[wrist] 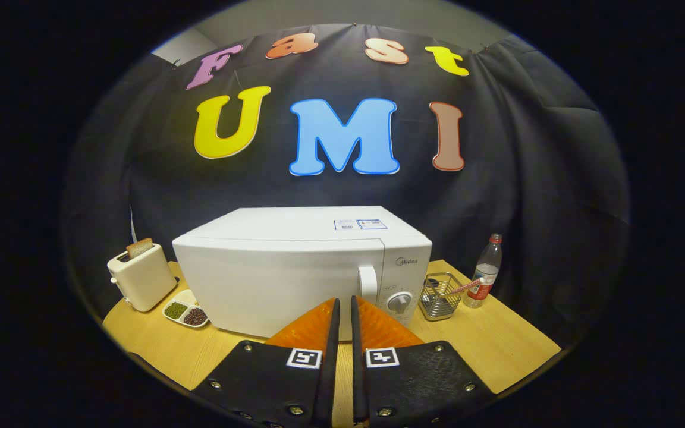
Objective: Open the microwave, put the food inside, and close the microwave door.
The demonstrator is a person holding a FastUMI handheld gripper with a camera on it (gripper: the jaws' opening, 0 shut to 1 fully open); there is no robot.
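Handheld gripper (342, 306), two fingers (313, 327) in translucent orange plastic with ribbed faces, tapering to points, thin black strip along each inner edge. Behind them two black textured plates, angled outward, silver screws along their edges. One small square black-and-white marker tag on each plate near the inner edge. Narrow gap between the jaws, nothing in it.

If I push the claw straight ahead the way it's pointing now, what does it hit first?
Most likely the closed door of the microwave, just left of its handle. The claw is nearly shut, holds nothing, and nothing lies between its tips and the door. How far off the door is remains unclear.
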